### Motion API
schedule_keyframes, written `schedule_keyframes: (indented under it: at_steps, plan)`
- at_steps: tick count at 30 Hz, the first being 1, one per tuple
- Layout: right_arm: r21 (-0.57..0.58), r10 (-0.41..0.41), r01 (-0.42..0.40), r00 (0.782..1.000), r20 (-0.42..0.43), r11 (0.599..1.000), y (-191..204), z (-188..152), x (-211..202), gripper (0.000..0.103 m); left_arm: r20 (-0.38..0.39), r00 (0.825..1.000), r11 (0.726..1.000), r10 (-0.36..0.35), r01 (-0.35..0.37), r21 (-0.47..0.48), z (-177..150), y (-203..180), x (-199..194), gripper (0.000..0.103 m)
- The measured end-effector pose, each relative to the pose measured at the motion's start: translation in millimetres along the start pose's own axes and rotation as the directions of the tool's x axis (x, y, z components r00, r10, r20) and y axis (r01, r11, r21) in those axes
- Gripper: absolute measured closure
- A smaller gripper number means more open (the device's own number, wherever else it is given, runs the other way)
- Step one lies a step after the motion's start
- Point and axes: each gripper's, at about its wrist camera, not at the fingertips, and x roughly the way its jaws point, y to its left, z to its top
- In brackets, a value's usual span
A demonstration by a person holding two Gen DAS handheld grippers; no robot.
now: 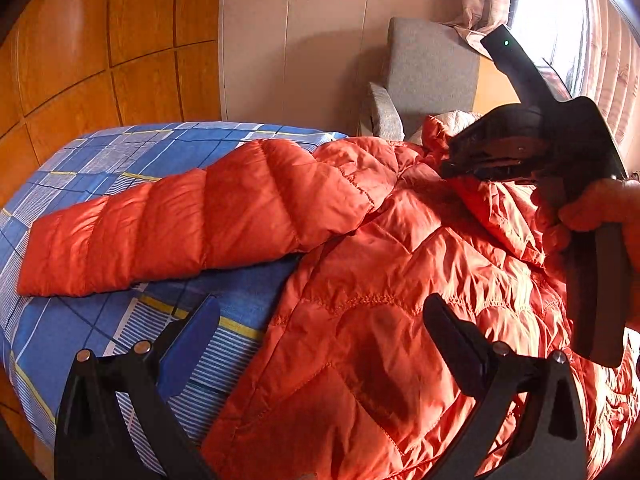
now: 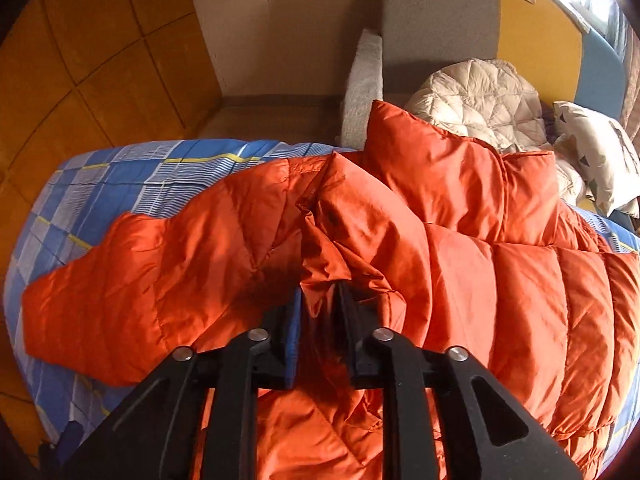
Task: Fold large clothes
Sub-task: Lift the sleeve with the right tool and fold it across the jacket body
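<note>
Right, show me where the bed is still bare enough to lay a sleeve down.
Bare checked sheet lies beyond the outstretched sleeve, toward the wooden wall, and in front of it by the left gripper. Right of that, the orange jacket covers everything.

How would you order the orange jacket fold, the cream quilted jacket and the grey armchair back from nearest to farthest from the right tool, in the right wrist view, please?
1. Orange jacket fold: between the right tool's fingers.
2. Cream quilted jacket: beyond, upper right.
3. Grey armchair back: farthest, at top.
</note>
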Motion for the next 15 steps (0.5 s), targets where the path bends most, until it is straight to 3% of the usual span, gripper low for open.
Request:
schedule_keyframes:
  at_steps: [1,2,7,9,15]
  plan:
    - [0.000,0.018,-0.018,1.000,0.005,1.000,1,-1,-1,0.055,0.001,1.000,1.000,0.002,-0.002,0.002,0,0,0,0.002]
    - [-0.002,0.024,-0.024,1.000,0.018,1.000,1,-2,-4,0.053,0.003,1.000,1.000,0.004,-0.004,0.003,0,0,0,0.002]
    - [0.003,0.100,-0.100,0.994,0.032,0.995,-4,-4,-17,0.052,0.016,1.000,1.000,0.001,-0.001,0.005,0,-4,-6,0.002]
    - [0.029,0.133,-0.135,0.990,0.052,0.990,-13,-4,-28,0.043,0.021,1.000,1.000,-0.002,0.002,0.008,2,-7,-9,0.002]
    - [0.094,0.096,-0.106,0.989,0.109,0.990,-57,-10,-56,0.043,0.035,0.998,0.999,-0.049,0.049,0.003,17,-23,-14,0.002]
